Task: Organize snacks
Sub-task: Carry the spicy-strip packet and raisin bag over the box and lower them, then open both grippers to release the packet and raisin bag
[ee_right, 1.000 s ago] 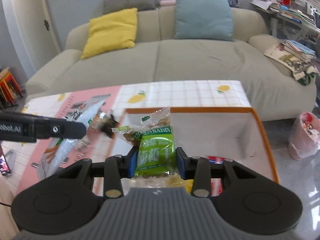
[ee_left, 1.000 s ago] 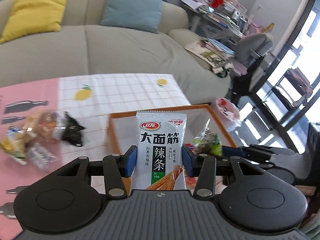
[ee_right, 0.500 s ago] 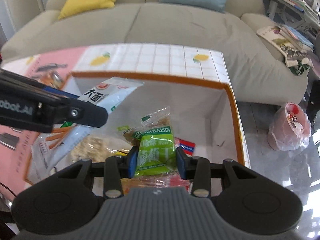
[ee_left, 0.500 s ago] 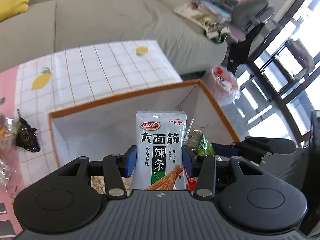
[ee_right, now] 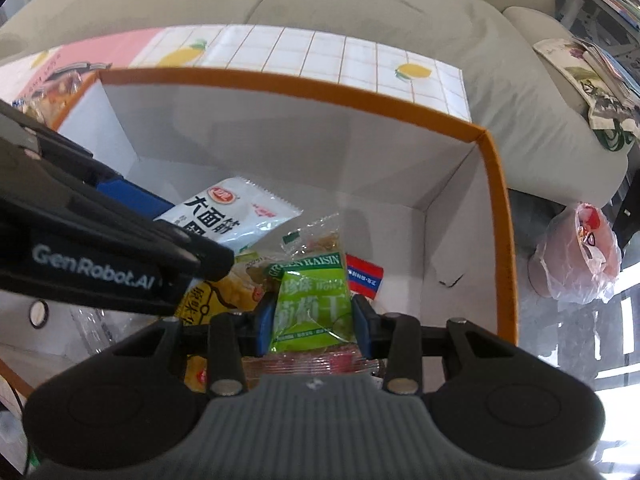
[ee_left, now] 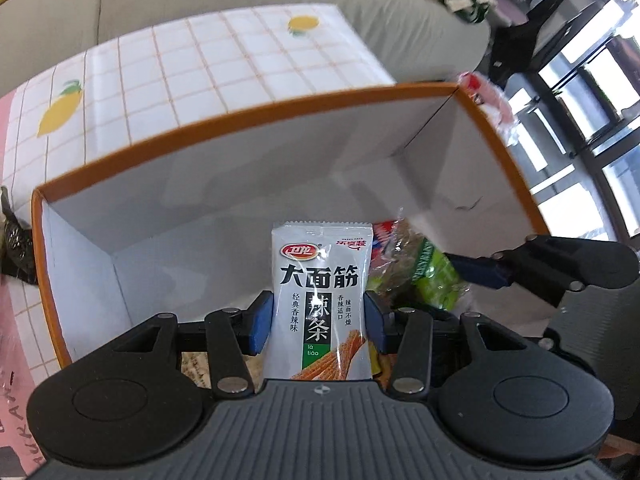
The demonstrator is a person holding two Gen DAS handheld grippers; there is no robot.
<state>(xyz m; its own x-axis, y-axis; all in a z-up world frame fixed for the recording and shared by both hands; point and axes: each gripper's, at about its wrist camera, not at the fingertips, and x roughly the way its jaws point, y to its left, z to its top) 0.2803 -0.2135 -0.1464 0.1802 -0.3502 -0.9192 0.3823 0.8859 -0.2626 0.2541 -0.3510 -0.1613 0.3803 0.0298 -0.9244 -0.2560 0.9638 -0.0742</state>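
Snacks are going into the orange-rimmed box point(ee_left: 248, 116): left tongs point(ee_left: 319, 322) pinch the white latiao packet point(ee_left: 320, 300), right tongs point(ee_right: 313, 318) clamp the green raisin pack point(ee_right: 312, 304), both low over the pile, ready to drop.

Inside the box point(ee_right: 496, 216), the latiao packet point(ee_left: 320, 300) sits left of the raisin packet point(ee_right: 312, 304).

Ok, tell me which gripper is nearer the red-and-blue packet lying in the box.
Right. The right gripper, shut on the green raisin packet, hangs just beside the red-and-blue packet; the left gripper, holding the white latiao packet, sits farther left.
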